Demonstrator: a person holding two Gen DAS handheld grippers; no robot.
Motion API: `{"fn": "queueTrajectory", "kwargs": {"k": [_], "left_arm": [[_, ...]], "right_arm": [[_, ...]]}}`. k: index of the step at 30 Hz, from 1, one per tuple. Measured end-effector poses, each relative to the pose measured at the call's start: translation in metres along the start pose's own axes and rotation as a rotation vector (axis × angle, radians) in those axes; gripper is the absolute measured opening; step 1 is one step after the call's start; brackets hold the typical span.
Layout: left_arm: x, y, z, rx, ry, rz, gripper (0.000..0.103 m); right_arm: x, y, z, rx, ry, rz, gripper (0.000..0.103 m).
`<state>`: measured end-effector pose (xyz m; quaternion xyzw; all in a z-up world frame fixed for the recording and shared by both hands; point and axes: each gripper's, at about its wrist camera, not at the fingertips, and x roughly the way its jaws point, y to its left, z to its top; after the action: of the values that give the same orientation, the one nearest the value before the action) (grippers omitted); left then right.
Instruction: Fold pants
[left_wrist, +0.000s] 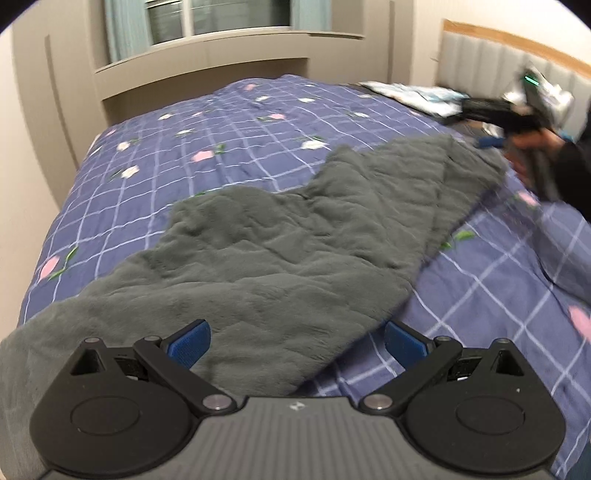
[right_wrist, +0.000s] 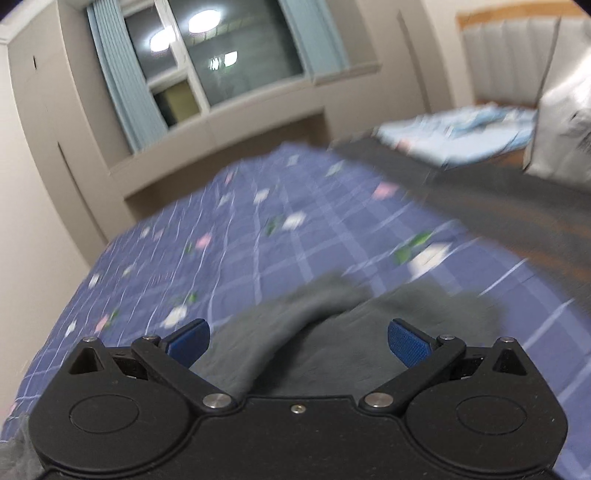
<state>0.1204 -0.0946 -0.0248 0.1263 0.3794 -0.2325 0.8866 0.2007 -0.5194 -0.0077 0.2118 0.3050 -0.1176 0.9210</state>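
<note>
Grey fleece pants (left_wrist: 277, 258) lie spread flat across a blue checked bedspread (left_wrist: 221, 140) with pink and white flowers. In the left wrist view my left gripper (left_wrist: 297, 343) hovers over their near end, open, with the cloth's edge running below between its blue pads and nothing gripped. At the pants' far end a hand holds my right gripper (left_wrist: 476, 125), which is blurred. In the right wrist view my right gripper (right_wrist: 298, 343) is open above a rumpled end of the pants (right_wrist: 280, 314), and its pads are not touching the cloth.
A padded headboard (left_wrist: 491, 55) stands at the right, with light blue folded bedding (right_wrist: 461, 133) and a white bag (right_wrist: 561, 122) in front of it. A dark sheet (right_wrist: 498, 206) shows beside the bedspread. A window with blue curtains (right_wrist: 122, 85) sits beyond the bed's far side.
</note>
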Motion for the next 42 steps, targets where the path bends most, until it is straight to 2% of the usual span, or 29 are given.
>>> {"fn": "queueTrajectory", "kwargs": {"k": [3, 5, 7, 8, 9, 10, 13, 16, 18, 21, 23, 26, 30, 32, 34, 38, 39, 40, 42], "left_arm": [[0.003, -0.006, -0.001, 0.045, 0.001, 0.004, 0.091], [0.005, -0.005, 0.001, 0.034, 0.004, 0.008, 0.091], [0.006, -0.001, 0.003, 0.010, 0.001, -0.004, 0.091], [0.006, 0.001, 0.004, -0.001, -0.002, -0.007, 0.091], [0.007, 0.003, 0.006, -0.012, -0.005, -0.005, 0.091], [0.007, 0.005, 0.007, -0.028, -0.006, -0.004, 0.092], [0.005, 0.015, 0.010, -0.088, -0.014, -0.017, 0.093], [0.003, 0.022, 0.012, -0.129, -0.017, -0.016, 0.093], [0.002, 0.025, 0.013, -0.138, -0.023, -0.008, 0.093], [0.000, 0.030, 0.012, -0.154, -0.027, 0.009, 0.093], [0.000, 0.034, 0.012, -0.168, -0.028, 0.021, 0.093], [0.000, 0.041, 0.012, -0.193, -0.019, 0.050, 0.093], [-0.001, 0.054, 0.010, -0.217, -0.009, 0.099, 0.094], [0.000, 0.061, 0.009, -0.233, 0.004, 0.127, 0.094], [0.001, 0.069, 0.007, -0.259, 0.015, 0.142, 0.094], [0.000, 0.081, 0.006, -0.307, 0.023, 0.157, 0.094], [-0.001, 0.083, 0.006, -0.314, 0.021, 0.159, 0.095], [-0.002, 0.084, 0.005, -0.319, 0.019, 0.161, 0.095], [-0.004, 0.088, 0.006, -0.331, 0.013, 0.164, 0.095]], "right_arm": [[0.025, 0.006, 0.007, 0.065, 0.040, -0.028, 0.079], [0.032, 0.008, 0.016, 0.104, 0.020, -0.041, 0.072], [0.041, 0.008, 0.026, 0.135, 0.022, -0.054, 0.047], [0.046, 0.007, 0.030, 0.145, 0.033, -0.071, 0.039], [0.049, 0.008, 0.034, 0.141, 0.042, -0.087, 0.019], [0.051, 0.008, 0.036, 0.126, 0.041, -0.092, 0.006], [0.040, 0.015, 0.044, 0.061, 0.000, -0.069, 0.005], [0.009, 0.026, 0.048, -0.033, -0.104, -0.036, 0.005], [-0.020, 0.029, 0.043, -0.080, -0.188, -0.029, 0.004], [-0.055, 0.019, 0.026, -0.099, -0.260, -0.065, 0.004], [-0.066, 0.004, 0.011, -0.076, -0.258, -0.108, 0.005], [-0.068, -0.029, -0.013, -0.006, -0.202, -0.172, 0.004], [-0.062, -0.054, -0.035, 0.069, -0.158, -0.184, 0.005], [-0.059, -0.060, -0.037, 0.104, -0.150, -0.164, 0.010], [-0.054, -0.066, -0.034, 0.164, -0.141, -0.142, 0.029], [-0.047, -0.076, -0.027, 0.233, -0.141, -0.127, 0.035], [-0.045, -0.077, -0.025, 0.243, -0.135, -0.130, 0.030], [-0.044, -0.076, -0.022, 0.238, -0.135, -0.142, 0.012], [-0.049, -0.068, -0.018, 0.192, -0.158, -0.168, 0.009]]}}
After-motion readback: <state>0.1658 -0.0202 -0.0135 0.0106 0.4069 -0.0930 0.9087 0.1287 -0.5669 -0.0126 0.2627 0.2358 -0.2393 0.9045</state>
